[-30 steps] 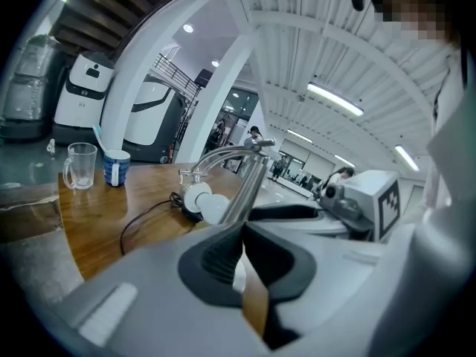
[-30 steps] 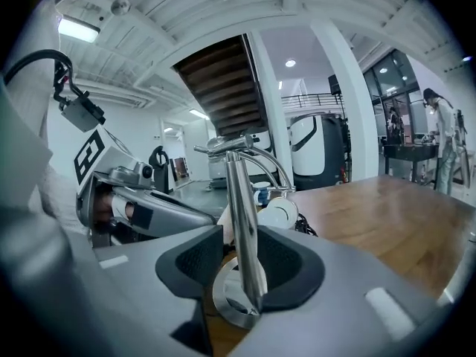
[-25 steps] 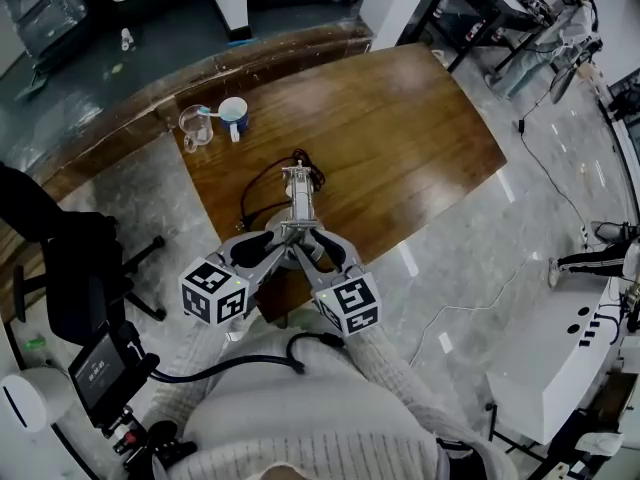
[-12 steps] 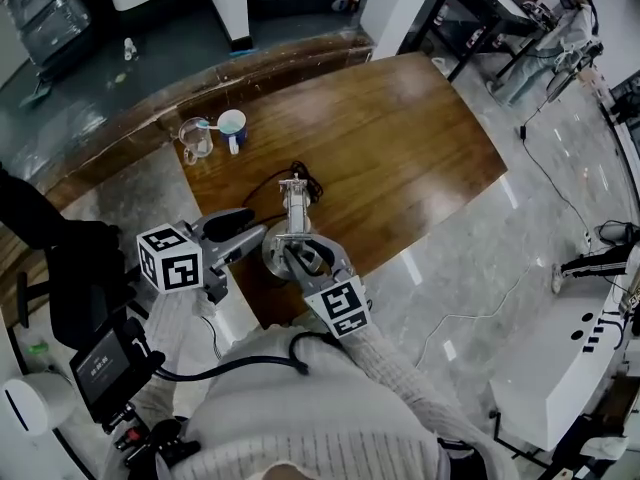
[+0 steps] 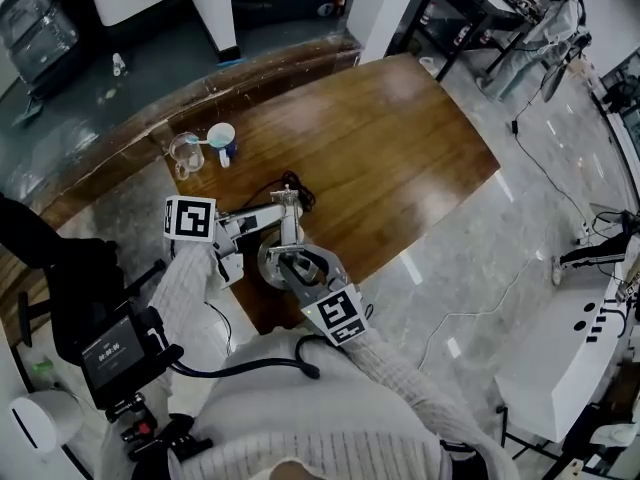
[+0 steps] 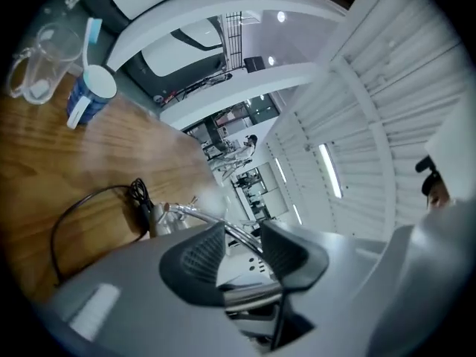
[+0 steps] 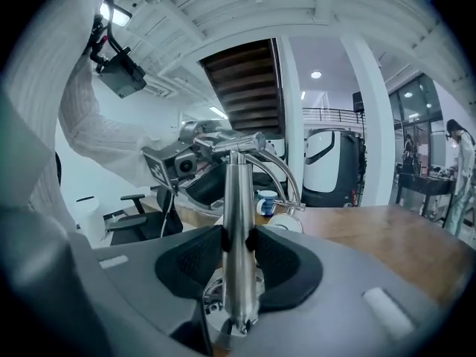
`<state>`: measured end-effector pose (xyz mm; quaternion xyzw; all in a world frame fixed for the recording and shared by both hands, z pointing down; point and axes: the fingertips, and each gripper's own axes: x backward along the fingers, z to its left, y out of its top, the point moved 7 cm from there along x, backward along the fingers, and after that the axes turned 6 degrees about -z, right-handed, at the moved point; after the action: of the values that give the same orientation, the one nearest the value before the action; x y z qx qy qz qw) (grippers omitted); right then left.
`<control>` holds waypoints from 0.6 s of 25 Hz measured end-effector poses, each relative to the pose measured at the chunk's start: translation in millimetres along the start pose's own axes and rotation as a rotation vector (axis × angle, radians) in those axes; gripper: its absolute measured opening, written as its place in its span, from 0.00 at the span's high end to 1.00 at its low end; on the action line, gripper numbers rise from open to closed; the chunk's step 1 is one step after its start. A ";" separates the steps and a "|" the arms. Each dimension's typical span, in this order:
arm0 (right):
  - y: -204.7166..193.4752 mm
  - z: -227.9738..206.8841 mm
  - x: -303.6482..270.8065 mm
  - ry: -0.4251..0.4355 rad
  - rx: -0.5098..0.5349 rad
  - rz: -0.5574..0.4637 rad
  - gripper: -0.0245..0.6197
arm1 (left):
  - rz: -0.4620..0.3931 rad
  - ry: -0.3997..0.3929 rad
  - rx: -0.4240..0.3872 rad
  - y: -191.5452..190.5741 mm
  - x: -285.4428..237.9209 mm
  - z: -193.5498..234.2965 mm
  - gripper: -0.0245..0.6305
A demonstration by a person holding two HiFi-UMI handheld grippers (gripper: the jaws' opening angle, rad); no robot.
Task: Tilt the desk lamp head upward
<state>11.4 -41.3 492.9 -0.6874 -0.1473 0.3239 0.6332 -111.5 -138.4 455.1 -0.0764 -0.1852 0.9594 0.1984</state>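
The chrome desk lamp (image 5: 287, 218) stands at the near edge of the wooden table (image 5: 400, 158). Its round base (image 5: 268, 266) is next to a black cable (image 5: 262, 183). My right gripper (image 5: 294, 266) is shut on the upright post (image 7: 236, 214), with a pad pressed on each side. My left gripper (image 5: 270, 214) reaches in from the left at the lamp's top. The thin curved chrome arm (image 6: 195, 214) runs between its jaws (image 6: 239, 253). They are closing, and a gap still shows beside the tube. From the right gripper view the left gripper (image 7: 199, 171) sits by the top joint.
A glass pitcher (image 5: 185, 153) and a blue mug (image 5: 222, 140) stand at the table's far left. A black office chair (image 5: 75, 268) is on the left. A white bench (image 5: 560, 358) stands to the right on a glossy floor. A person (image 5: 545, 18) is far off at top right.
My left gripper left its place beside the right one, swung out to the left, then came up and in to the lamp's top. The right gripper stayed on the post.
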 end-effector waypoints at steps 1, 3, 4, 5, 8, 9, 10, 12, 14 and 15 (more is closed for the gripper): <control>-0.3 -0.2 0.5 0.000 0.003 0.001 0.76 | 0.011 -0.010 0.022 -0.1 -1.1 1.4 0.75; -0.4 -1.4 1.7 -0.001 0.004 0.000 0.76 | 0.031 -0.032 0.056 1.2 -1.4 4.3 0.76; -0.3 -1.9 2.2 -0.001 0.003 -0.001 0.76 | 0.043 -0.039 0.062 2.0 -1.8 6.0 0.76; -0.1 -2.2 2.5 -0.001 0.002 -0.001 0.76 | 0.056 -0.041 0.062 2.1 -2.6 7.6 0.75; 0.0 -1.7 3.7 -0.002 0.001 -0.001 0.76 | 0.072 -0.038 0.069 -1.0 -7.4 11.1 0.67; -0.2 -1.9 4.4 -0.001 0.002 -0.001 0.76 | 0.058 -0.036 0.080 -1.6 -10.4 12.4 0.67; -0.3 -2.1 4.9 -0.001 0.002 -0.002 0.76 | 0.044 -0.035 0.093 -2.1 -14.0 13.6 0.67; 0.0 -1.3 5.3 -0.002 0.002 -0.002 0.76 | 0.032 -0.043 0.124 -3.1 -20.4 15.6 0.66; 0.9 0.6 5.6 -0.006 0.003 0.001 0.76 | 0.039 -0.066 0.161 -4.4 -25.1 17.3 0.66; 1.4 1.6 6.0 -0.008 0.005 0.003 0.76 | 0.044 -0.078 0.178 -5.1 -27.3 17.9 0.66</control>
<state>14.5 -36.6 489.9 -0.6847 -0.1482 0.3281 0.6337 -88.8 -151.1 475.5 -0.0250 -0.1052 0.9785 0.1758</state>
